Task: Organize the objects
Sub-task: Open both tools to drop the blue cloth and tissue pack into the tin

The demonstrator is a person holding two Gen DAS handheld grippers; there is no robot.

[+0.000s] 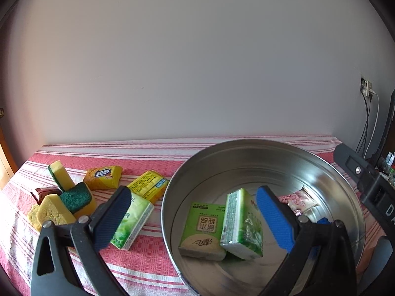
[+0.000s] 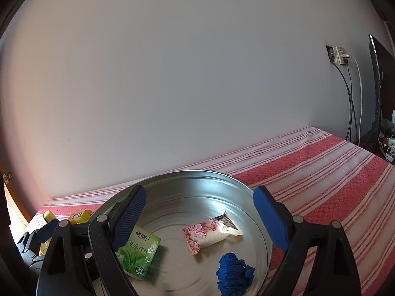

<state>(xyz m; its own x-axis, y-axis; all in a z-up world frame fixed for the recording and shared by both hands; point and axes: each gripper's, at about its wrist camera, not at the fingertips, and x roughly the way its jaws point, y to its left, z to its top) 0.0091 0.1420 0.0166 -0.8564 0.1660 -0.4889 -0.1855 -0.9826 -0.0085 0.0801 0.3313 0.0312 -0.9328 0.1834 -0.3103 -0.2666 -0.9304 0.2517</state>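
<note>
A round metal tin (image 1: 246, 153) stands on the striped cloth and shows in both views (image 2: 187, 177). Inside lie two green tissue packs (image 1: 201, 229) (image 1: 243, 224), a pink snack packet (image 2: 212, 230) and a blue bundle of cord (image 2: 234, 273). My left gripper (image 1: 195, 212) is open over the tin's left rim, empty. A third green tissue pack (image 1: 134, 222) lies outside, under its left finger. My right gripper (image 2: 200, 219) is open above the tin, empty.
Left of the tin lie yellow-green sponges (image 1: 61, 197), two yellow packets (image 1: 103, 177) (image 1: 148, 185) and a brown packet (image 1: 43, 192). A wall stands behind the table. Cables and a socket (image 2: 338, 54) are at the right, with a dark screen (image 2: 377, 93).
</note>
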